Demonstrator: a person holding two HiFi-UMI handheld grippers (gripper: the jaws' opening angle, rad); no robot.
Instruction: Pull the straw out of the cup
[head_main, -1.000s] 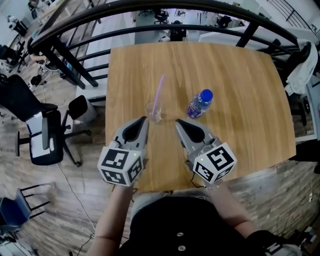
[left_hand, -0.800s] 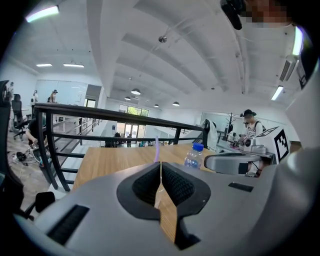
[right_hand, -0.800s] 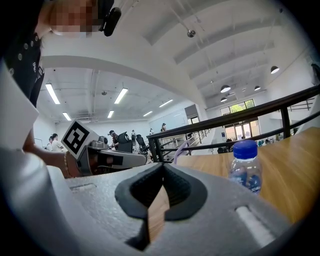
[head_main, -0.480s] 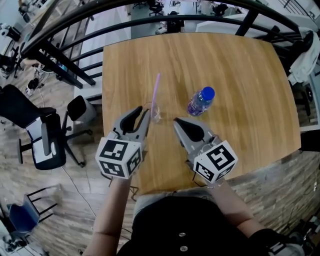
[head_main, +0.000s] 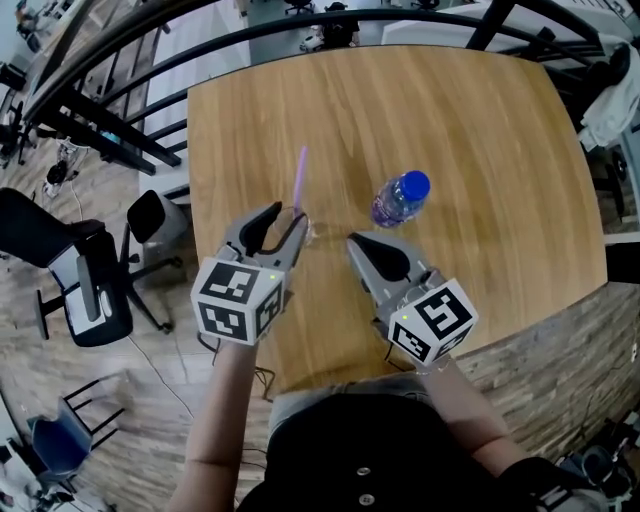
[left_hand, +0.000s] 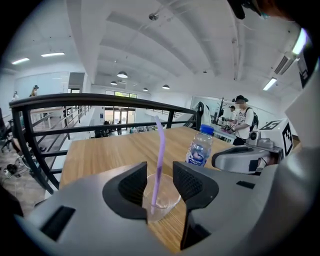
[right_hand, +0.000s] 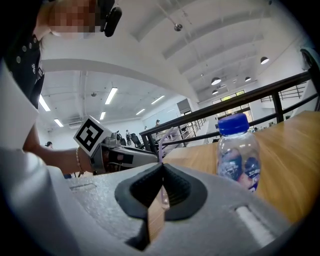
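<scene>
**Left gripper spread around the cup, straw still inside**

A clear plastic cup (head_main: 309, 233) stands on a wooden table (head_main: 450, 120), toward the person's side of it. A lilac straw (head_main: 298, 180) stands in the cup. In the head view it leans up and away from the person, and its top rises well above the cup's rim. In the left gripper view the straw's (left_hand: 160, 150) lower end rests at the bottom of the cup (left_hand: 161, 200).

The left gripper (head_main: 287, 215) reaches the cup from the person's side. Its jaws have just been opening and now stand wide apart, one on either side of the cup. The left gripper view (left_hand: 159, 172) shows the cup and straw in the gap. Both ribbed pads lie close to the cup's wall; whether either pad touches it I cannot tell. Nothing is squeezed.

The right gripper (head_main: 352, 240) lies to the right of the cup, near it but apart, with its tips pointing toward it. Its jaws (right_hand: 161, 167) are closed together at the tips and hold nothing. The straw (right_hand: 159, 145) shows just beyond them.

A water bottle with a blue cap (head_main: 398, 198) stands upright to the right of the cup, a little farther from the person and clear of both grippers. Past the cup, beyond the table's far edge, runs a black railing (head_main: 300, 30).
</scene>
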